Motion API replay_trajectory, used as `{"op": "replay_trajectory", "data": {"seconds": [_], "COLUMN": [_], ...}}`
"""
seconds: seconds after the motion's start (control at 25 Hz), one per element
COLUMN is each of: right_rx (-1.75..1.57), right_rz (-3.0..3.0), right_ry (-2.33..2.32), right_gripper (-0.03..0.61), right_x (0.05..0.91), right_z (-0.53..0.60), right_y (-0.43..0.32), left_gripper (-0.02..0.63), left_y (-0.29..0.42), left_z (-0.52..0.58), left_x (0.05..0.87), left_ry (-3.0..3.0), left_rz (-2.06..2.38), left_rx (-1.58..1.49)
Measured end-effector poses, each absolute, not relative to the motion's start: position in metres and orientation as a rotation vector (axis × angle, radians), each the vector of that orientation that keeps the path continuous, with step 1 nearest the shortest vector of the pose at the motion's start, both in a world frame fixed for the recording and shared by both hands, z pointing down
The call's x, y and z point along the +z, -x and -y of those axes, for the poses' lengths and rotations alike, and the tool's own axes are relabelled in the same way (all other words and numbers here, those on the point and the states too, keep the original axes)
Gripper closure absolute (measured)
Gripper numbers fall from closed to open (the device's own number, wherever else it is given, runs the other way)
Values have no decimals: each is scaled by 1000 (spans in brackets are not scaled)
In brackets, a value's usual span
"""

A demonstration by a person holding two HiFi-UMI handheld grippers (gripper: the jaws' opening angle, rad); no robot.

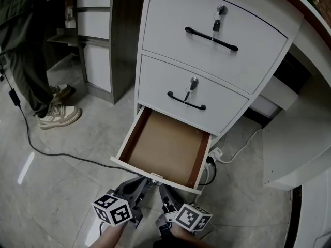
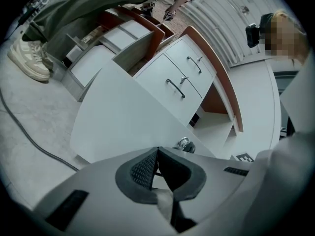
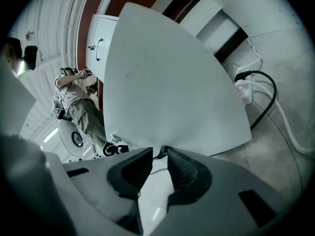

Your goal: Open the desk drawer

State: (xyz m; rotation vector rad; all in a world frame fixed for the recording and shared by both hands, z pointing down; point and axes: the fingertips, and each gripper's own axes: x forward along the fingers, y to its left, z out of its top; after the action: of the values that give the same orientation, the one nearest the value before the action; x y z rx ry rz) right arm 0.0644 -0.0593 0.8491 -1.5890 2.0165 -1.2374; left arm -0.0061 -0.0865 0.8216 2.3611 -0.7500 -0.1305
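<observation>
The bottom drawer (image 1: 164,150) of the cabinet (image 1: 155,61) under the table stands pulled well out over the floor, its brown inside bare. To my eye the opening is all but done. At most a last bit of travel and letting go remain. The two drawers above, top (image 1: 170,19) and middle (image 1: 160,81), are shut, with keys in their locks. Both claws sit at the open drawer's front edge. The left claw (image 2: 156,152) has its jaws closed together on nothing, close against the white front panel. The right claw (image 3: 159,151) has its jaws a little apart, the dark handle (image 3: 158,155) just at their tips and seemingly not squeezed.
</observation>
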Motion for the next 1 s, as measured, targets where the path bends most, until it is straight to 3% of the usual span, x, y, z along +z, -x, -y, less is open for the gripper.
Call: {"op": "replay_trajectory", "data": {"seconds": [0.48, 0.72, 1.0], "right_rx": [-1046, -502, -74], "right_rz": [-2313, -2693, -2661], "right_ry": [1774, 1483, 1415], "right_gripper": [443, 446, 448], "right_x": [842, 761, 658], "right_z": [41, 28, 70], "right_y": [-52, -8, -24], "left_gripper": [603, 603, 603], "left_y": [14, 41, 46], "left_z": [82, 83, 119], "left_x": [818, 768, 698], "left_ry": [-2528, -2703, -2743], "left_rz": [852, 977, 1073], "left_rx": [27, 22, -168]}}
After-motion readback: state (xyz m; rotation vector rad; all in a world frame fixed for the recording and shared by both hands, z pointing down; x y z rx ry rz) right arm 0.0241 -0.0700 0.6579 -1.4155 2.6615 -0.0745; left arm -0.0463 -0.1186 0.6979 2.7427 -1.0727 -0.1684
